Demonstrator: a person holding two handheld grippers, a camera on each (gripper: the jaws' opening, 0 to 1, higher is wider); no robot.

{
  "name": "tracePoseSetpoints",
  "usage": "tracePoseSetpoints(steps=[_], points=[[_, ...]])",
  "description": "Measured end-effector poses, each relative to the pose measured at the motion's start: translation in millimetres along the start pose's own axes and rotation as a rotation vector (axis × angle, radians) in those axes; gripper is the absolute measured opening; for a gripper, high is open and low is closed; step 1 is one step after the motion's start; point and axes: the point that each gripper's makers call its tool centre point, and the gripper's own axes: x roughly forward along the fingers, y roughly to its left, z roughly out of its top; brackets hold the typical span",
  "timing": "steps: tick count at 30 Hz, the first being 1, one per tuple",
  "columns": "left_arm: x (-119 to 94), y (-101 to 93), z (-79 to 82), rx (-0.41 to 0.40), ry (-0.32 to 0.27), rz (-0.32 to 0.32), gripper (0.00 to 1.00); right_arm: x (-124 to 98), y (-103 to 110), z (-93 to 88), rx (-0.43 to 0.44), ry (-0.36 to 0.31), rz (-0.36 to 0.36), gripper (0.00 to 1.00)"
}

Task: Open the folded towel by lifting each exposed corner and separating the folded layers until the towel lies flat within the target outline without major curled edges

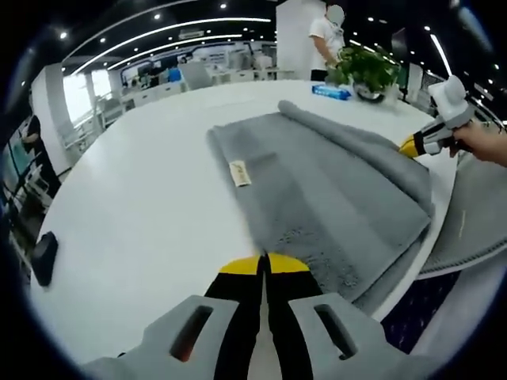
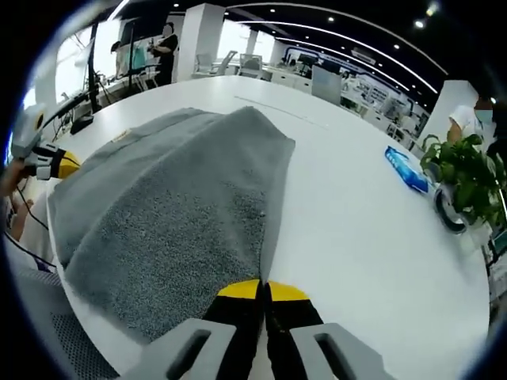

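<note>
Lying across the near edge of a white surface, we see a grey towel, folded, with a rolled ridge along its far side and a small label stitched near one edge. One part of it hangs slightly over the surface's edge.

In the left gripper view, our left hand-held gripper has its yellow-tipped jaws pressed together at the towel's near edge; we cannot tell whether any cloth is caught between them. In the same view the right hand-held gripper meets the towel's opposite corner, held by a hand.

In the right gripper view, the right hand-held gripper also has its jaws closed at the towel's edge, and again we cannot tell if it pinches fabric.

Farther off on the surface stand a potted plant and a blue packet. A dark object lies by the left edge. A person stands beyond the plant, in an open office.
</note>
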Motion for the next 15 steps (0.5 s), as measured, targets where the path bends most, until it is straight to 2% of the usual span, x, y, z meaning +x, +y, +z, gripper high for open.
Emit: tracePoseSetpoints(steps=[3, 6, 7, 9, 15], points=[[1, 1.0, -0.3, -0.011, 0.004, -0.002, 0.00, -2, -9, -6.4, -0.011, 0.013, -0.026, 0.00], [1, 3.3, -0.7, -0.041, 0.002, -0.015, 0.00, -5, -18, -11.8, -0.138, 0.046, -0.070, 0.00], [1, 4.2, -1.8, -0.097, 0.003, -0.021, 0.00, -5, -22, -13.9, -0.197, 0.054, -0.085, 0.00], [1, 6.5, -2.0, -0.133, 0.002, -0.021, 0.00, -5, -21, -14.3, -0.175, 0.049, -0.078, 0.00], [-2, 9.2, -4.1, -0.152, -0.010, -0.008, 0.00, -5, -22, -14.3, -0.190, 0.064, -0.087, 0.00]])
